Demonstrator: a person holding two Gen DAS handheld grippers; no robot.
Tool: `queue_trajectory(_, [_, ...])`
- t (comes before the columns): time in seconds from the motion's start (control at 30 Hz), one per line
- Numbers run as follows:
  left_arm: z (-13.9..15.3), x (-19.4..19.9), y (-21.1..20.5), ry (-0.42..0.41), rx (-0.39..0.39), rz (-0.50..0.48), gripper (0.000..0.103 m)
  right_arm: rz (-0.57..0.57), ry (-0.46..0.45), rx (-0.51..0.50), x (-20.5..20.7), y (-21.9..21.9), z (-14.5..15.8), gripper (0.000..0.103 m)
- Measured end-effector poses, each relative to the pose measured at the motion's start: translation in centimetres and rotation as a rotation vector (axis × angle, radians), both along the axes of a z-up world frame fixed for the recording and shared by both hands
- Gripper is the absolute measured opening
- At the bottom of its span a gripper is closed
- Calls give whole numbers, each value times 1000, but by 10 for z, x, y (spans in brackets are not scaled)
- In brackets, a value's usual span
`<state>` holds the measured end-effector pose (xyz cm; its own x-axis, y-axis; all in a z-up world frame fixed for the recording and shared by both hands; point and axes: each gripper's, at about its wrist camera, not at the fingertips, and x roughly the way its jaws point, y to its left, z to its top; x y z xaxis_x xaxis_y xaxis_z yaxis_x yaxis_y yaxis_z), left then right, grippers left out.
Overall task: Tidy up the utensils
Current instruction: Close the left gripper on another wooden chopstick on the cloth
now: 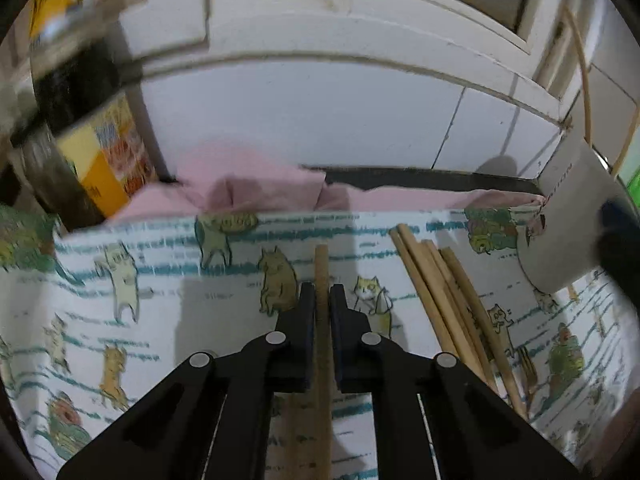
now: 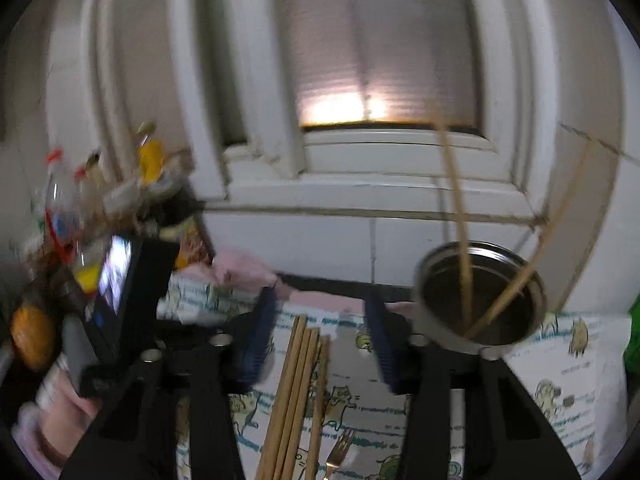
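In the left wrist view my left gripper (image 1: 322,292) is shut on a single wooden chopstick (image 1: 321,264), which runs lengthwise between the pads above a cat-print cloth (image 1: 160,280). Several more chopsticks (image 1: 440,292) lie on the cloth to its right, beside a white-sided cup (image 1: 568,232). In the right wrist view my right gripper (image 2: 320,298) is open, its blue pads standing either side of a bundle of chopsticks (image 2: 296,384) without touching them. A gold fork (image 2: 340,448) lies beside the bundle. The metal cup (image 2: 424,280) at the right holds two chopsticks (image 2: 456,200).
A dark sauce bottle (image 1: 76,92) with a yellow label stands at the left. More bottles (image 2: 60,208) and an orange fruit (image 2: 32,336) crowd the left side. A pink cloth (image 1: 248,184) lies bunched at the back against the tiled wall, below a window.
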<state>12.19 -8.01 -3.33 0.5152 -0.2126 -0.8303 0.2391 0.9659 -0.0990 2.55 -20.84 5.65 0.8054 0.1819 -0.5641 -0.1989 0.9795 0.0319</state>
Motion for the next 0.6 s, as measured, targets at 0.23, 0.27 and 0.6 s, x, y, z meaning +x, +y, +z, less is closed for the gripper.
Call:
queue_trajectory(0.23, [20, -4, 17, -27, -128, 10, 6, -8, 228, -11, 38, 4, -49, 20])
queue_trajectory(0.27, [26, -6, 21, -49, -151, 10, 6, -9, 245, -18, 42, 4, -55, 20])
queue_trajectory(0.6, [48, -6, 49, -116, -229, 90, 6, -37, 354, -53, 58, 10, -88, 16])
